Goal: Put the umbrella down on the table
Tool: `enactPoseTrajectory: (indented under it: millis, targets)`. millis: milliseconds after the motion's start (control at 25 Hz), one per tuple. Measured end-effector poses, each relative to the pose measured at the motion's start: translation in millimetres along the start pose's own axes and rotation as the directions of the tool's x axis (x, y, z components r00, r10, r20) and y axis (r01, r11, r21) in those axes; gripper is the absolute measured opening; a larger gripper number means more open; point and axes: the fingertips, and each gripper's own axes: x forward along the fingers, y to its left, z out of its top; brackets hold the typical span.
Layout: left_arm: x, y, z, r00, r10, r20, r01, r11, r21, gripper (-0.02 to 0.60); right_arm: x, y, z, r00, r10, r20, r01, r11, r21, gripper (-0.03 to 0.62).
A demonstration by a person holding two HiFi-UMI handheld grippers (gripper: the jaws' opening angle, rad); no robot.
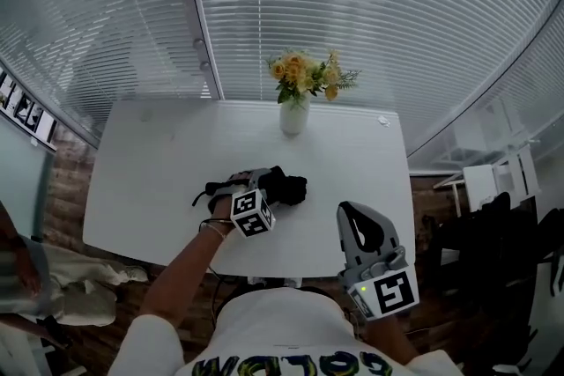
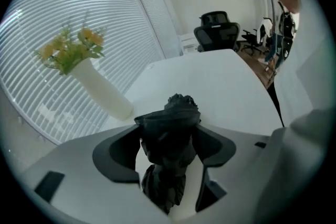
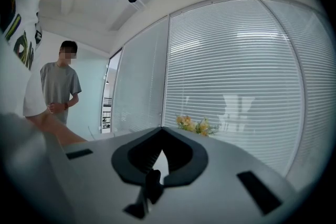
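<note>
Nearest us: right tool, jaws together, empty; our left tool wide around black umbrella on white desk; flower vase beyond, well apart.

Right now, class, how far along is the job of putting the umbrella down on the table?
Done: the umbrella lies on the table. In hand: the left gripper straddles it, fingers apart. Left: probably lift that gripper clear. The right gripper is shut and empty.

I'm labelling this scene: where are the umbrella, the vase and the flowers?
umbrella point(image 1: 289, 188), head view, on its bunched black fabric.
vase point(image 1: 294, 117), head view, middle of its white body.
flowers point(image 1: 304, 73), head view, on the yellow blooms.
</note>
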Motion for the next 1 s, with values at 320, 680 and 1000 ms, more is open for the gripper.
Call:
enactPoseTrajectory:
  millis: [320,680,1000]
  targets:
    - [-99,33,46,0.935,0.22,0.277,-0.131,0.943,-0.307,0.283,5,-2,-1,1.0,0.002,-0.006,-0.002,1.0,0.002,0.009]
    - [-214,44,87,0.724,0.481,0.495,-0.131,0.8,-0.586,0.101,9,2,-1,1.0,0.016,-0.009,-0.016,1.0,-0.004,0.009]
    - [-280,41,89,0.587,0.638,0.498,-0.1,0.668,-0.738,0.029,9,9,0,0.999,0.033,-0.009,-0.033,0.999,-0.001,0.009]
